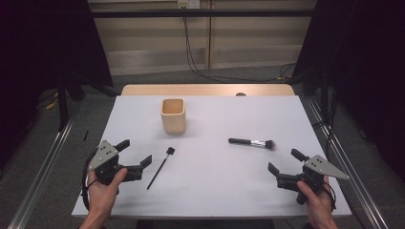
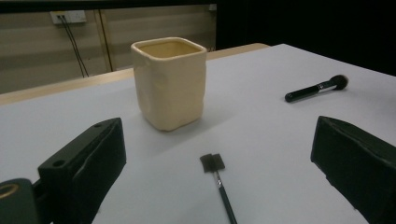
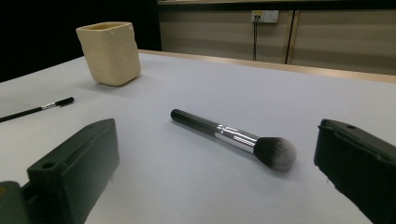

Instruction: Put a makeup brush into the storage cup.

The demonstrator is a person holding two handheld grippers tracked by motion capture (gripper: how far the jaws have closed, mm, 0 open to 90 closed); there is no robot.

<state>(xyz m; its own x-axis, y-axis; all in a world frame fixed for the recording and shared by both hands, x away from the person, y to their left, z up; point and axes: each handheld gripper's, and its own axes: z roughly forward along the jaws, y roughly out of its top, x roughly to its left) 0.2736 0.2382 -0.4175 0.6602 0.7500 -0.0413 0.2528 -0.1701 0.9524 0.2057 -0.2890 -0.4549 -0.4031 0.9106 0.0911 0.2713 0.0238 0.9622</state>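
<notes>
Jaws on the left gripper (image 1: pixel 135 153) and right gripper (image 1: pixel 283 161) gape wide, empty. Powder brush (image 3: pixel 236 136), mid-frame, could roll if nudged; the upper-left cream cup (image 3: pixel 109 52) might tip.

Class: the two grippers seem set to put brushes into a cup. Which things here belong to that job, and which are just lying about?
Belongs, probably:
cream cup
thin brush
powder brush
left gripper
right gripper

Just about:
wall socket
hanging cables

Both tongs are black with blocky, wedge-shaped jaws; the left tongs (image 1: pixel 135 152) and right tongs (image 1: pixel 284 161) each carry a grey three-cornered plate with small holes on top. Black cables loop round bare wrists.
</notes>
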